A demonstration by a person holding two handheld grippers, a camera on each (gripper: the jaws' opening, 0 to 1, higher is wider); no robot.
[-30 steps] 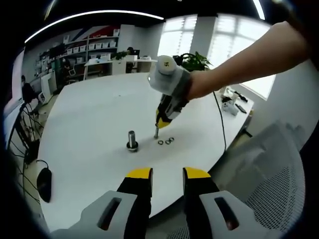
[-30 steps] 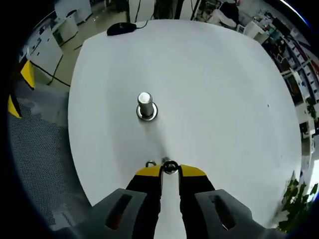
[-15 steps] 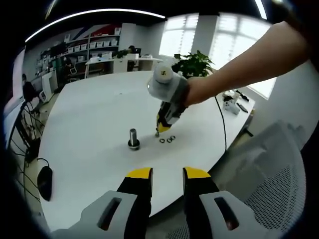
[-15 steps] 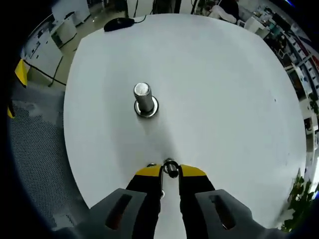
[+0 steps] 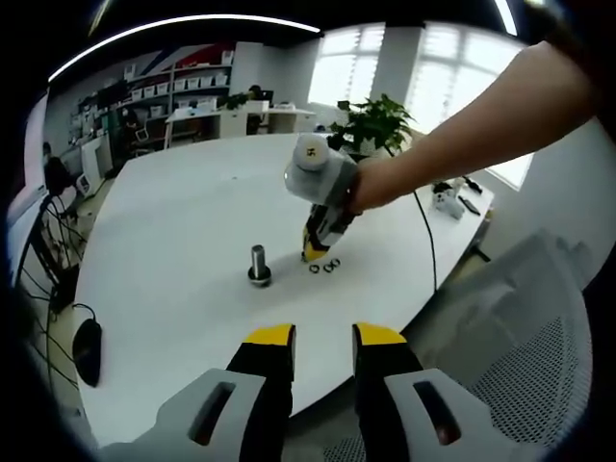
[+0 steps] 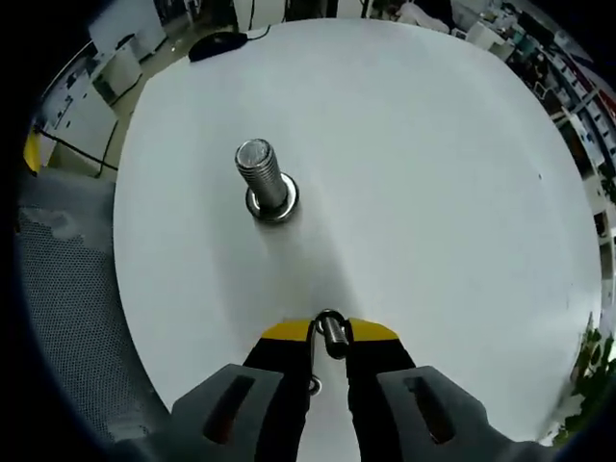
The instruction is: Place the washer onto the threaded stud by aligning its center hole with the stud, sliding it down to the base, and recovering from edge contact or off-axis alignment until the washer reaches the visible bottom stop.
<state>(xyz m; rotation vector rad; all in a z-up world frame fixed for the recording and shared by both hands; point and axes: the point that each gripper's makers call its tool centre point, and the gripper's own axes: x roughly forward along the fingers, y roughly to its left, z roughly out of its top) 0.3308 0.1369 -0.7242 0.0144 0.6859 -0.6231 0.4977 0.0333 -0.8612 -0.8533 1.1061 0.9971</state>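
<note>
A steel threaded stud stands upright on the white table, with a ring at its base. My right gripper is shut on a small metal washer, held on edge between the yellow tips, a short way in front of the stud. In the left gripper view the right gripper hangs just right of the stud, with a hand on it. Two loose washers lie on the table beneath it. My left gripper stands open over the table's near edge with nothing between its tips.
A black mouse with its cable lies near the table's left edge. A grey mesh chair stands at the right. A person's arm reaches in from the upper right. A potted plant and shelves stand beyond the table.
My right gripper has risen off the table with the washer and moved toward the stud, which now looks larger and nearer in its view. The left gripper has stayed put.
</note>
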